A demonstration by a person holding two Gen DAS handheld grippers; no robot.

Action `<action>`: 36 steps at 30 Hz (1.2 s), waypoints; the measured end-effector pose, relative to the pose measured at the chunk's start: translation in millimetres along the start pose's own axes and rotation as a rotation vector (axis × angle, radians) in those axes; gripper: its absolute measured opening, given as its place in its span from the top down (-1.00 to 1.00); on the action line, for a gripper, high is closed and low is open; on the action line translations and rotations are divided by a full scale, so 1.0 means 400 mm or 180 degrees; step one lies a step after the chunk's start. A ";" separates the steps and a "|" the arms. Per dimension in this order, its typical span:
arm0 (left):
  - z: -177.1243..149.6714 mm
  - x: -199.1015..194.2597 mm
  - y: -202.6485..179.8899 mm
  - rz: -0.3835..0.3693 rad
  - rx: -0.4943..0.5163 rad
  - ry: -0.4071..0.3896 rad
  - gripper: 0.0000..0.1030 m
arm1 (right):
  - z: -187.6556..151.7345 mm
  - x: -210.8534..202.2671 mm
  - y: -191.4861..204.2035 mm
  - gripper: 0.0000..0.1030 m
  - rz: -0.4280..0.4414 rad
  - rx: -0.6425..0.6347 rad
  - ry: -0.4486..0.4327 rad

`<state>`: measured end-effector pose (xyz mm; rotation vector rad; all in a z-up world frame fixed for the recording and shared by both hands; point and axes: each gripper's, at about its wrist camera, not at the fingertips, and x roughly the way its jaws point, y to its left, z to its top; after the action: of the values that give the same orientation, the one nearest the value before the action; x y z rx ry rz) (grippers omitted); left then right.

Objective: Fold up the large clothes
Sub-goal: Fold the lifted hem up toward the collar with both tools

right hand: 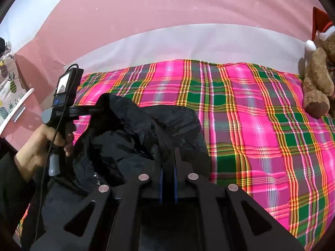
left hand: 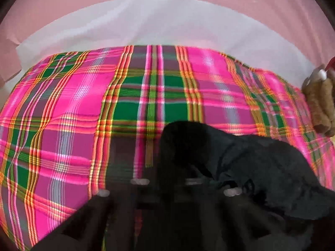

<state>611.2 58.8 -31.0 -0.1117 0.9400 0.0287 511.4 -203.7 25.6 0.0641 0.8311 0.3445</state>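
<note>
Left wrist view first: it's all smeared with motion blur. You've got a bed with a pink-and-green plaid blanket [left hand: 88, 108], a white sheet [left hand: 146, 25] past its far edge, and a pink wall [left hand: 251, 2] behind that. A brown plush toy [left hand: 320, 104] sits at the right edge. The left gripper [left hand: 167, 163] has its jaws closed, and the black garment [left hand: 261, 167] bunches up right at the fingers and off to the right; whether it's actually pinched there is too blurry to tell.

Right wrist view is sharper. Same blanket [right hand: 261, 125], sheet [right hand: 188, 44], wall [right hand: 146, 6], plus the plush [right hand: 316, 83] in a Santa hat [right hand: 320, 25]. The right gripper [right hand: 168, 154] is clamped shut on the garment [right hand: 136, 129], which is heaped in front and to the left. The left hand [right hand: 39, 146] holds the other gripper by its handle beside the pile.
</note>
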 end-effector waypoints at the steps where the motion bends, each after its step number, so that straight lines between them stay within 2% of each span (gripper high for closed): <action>1: -0.005 -0.014 0.002 -0.0001 0.0011 -0.0084 0.95 | 0.000 0.002 -0.004 0.87 -0.0015 0.0015 0.0001; 5: -0.028 -0.162 0.033 -0.0168 -0.0092 -0.0506 0.96 | 0.000 -0.022 -0.015 0.87 -0.0032 0.0150 -0.0056; 8: -0.067 -0.330 0.059 -0.0390 -0.0115 -0.0869 0.96 | -0.006 -0.077 -0.011 0.87 -0.0014 0.0255 -0.0167; 11: -0.140 -0.480 0.084 -0.0626 -0.0108 -0.1120 0.96 | -0.030 -0.151 -0.001 0.87 0.0029 0.0372 -0.0303; 13: -0.219 -0.559 0.093 -0.0762 -0.0040 -0.1225 0.96 | -0.066 -0.206 0.016 0.87 0.0082 0.0443 -0.0372; 16: -0.338 -0.608 0.112 -0.0846 -0.0007 -0.1174 0.94 | -0.136 -0.260 0.043 0.87 0.0116 0.0486 -0.0359; 18: -0.408 -0.612 0.136 -0.0806 -0.0062 -0.1085 0.94 | -0.189 -0.282 0.061 0.87 0.0104 0.0470 -0.0305; 22: -0.533 -0.584 0.201 -0.0783 -0.0311 -0.0725 0.88 | -0.301 -0.289 0.086 0.84 0.0136 0.0465 -0.0043; 24: -0.588 -0.581 0.225 -0.0725 -0.0378 -0.0552 0.86 | -0.353 -0.291 0.087 0.75 0.0180 0.0466 0.0100; 27: -0.659 -0.604 0.246 -0.0752 -0.0370 -0.0424 0.83 | -0.411 -0.310 0.087 0.67 0.0175 0.0402 0.0224; 30: -0.727 -0.657 0.262 -0.0654 -0.0285 -0.0408 0.83 | -0.446 -0.355 0.081 0.59 0.0201 0.0402 0.0212; 33: -0.766 -0.714 0.282 -0.0638 -0.0283 -0.0467 0.82 | -0.451 -0.403 0.088 0.36 0.0206 0.0370 0.0077; 34: -0.763 -0.729 0.285 -0.0632 -0.0301 -0.0524 0.82 | -0.445 -0.415 0.097 0.30 0.0186 0.0345 0.0016; 36: -0.731 -0.758 0.268 -0.0707 -0.0322 -0.0640 0.82 | -0.421 -0.415 0.116 0.29 0.0183 0.0284 -0.0084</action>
<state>189.3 141.1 34.0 -0.3009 0.7211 -0.1164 271.6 -227.1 38.9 0.1755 0.8195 0.3600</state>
